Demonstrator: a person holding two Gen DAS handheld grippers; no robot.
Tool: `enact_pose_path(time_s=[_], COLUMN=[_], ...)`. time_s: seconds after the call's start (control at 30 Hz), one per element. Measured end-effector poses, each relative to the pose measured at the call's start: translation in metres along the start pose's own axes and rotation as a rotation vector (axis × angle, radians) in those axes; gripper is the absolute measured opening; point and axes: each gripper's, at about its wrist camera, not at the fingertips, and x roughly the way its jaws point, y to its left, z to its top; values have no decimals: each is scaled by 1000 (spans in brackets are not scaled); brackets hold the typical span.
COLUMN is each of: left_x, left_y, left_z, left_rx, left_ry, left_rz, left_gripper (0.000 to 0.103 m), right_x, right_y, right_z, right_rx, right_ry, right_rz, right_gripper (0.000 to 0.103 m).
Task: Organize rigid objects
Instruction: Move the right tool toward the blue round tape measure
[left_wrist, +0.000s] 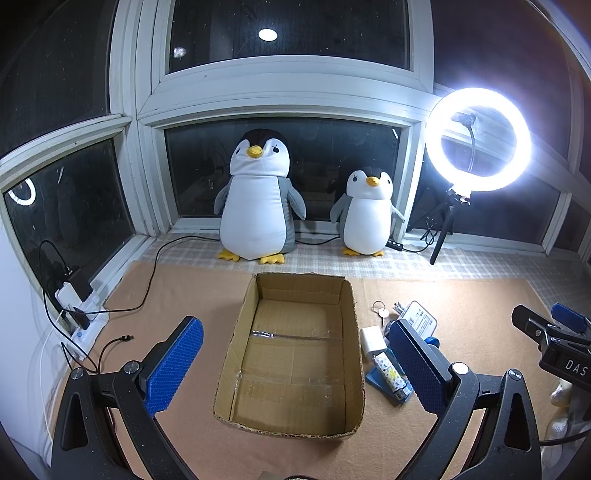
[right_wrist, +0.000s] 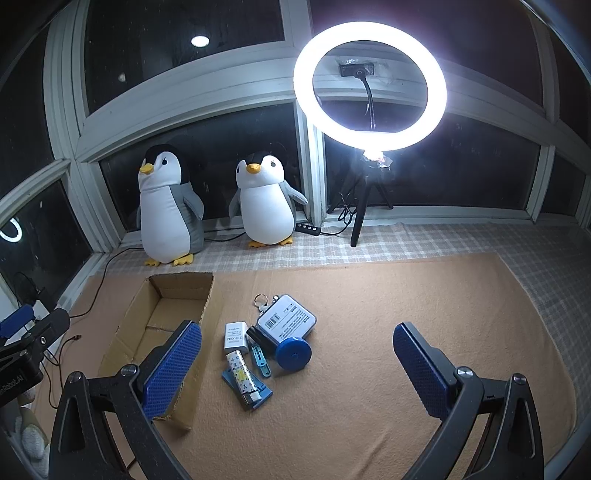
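Observation:
An open cardboard box (left_wrist: 236, 339) (right_wrist: 201, 291) lies on the tan mat with nothing in it. To its right is a small pile: a white charger (right_wrist: 235, 335), a patterned lighter (right_wrist: 239, 373) on a blue card, a blue round tape measure (right_wrist: 293, 353), a white-and-blue case (right_wrist: 287, 320), keys on a ring (right_wrist: 260, 300) and a teal clip (right_wrist: 259, 360). My left gripper (left_wrist: 295, 369) hangs open above the box. My right gripper (right_wrist: 297, 363) is open above the pile, holding nothing. The right gripper's body shows at the left wrist view's right edge (left_wrist: 550, 332).
Two plush penguins (left_wrist: 258, 199) (left_wrist: 365, 214) stand against the window. A lit ring light on a tripod (left_wrist: 478, 138) (right_wrist: 369, 85) stands at the back right. A power strip with cables (left_wrist: 79, 317) lies at the left wall. Open mat stretches right of the pile (right_wrist: 424, 302).

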Motion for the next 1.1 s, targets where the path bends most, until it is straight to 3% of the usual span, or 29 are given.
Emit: enact_pose_path(time_s=[0.5,0.83,1.1], left_x=[17,39,60], left_y=[4,20,44], left_z=[-10,-21,-40], left_rx=[4,-12,-25], left_ry=[67,132,208], left_rz=[20,46,73], left_gripper=[102,102,102], right_x=[19,56,68], right_y=[0,-3,-15], right_z=[-7,-21,-35], right_rx=[9,58,47], right_ry=[91,286,288], right_rz=[25,135,115], right_gripper=[102,102,102])
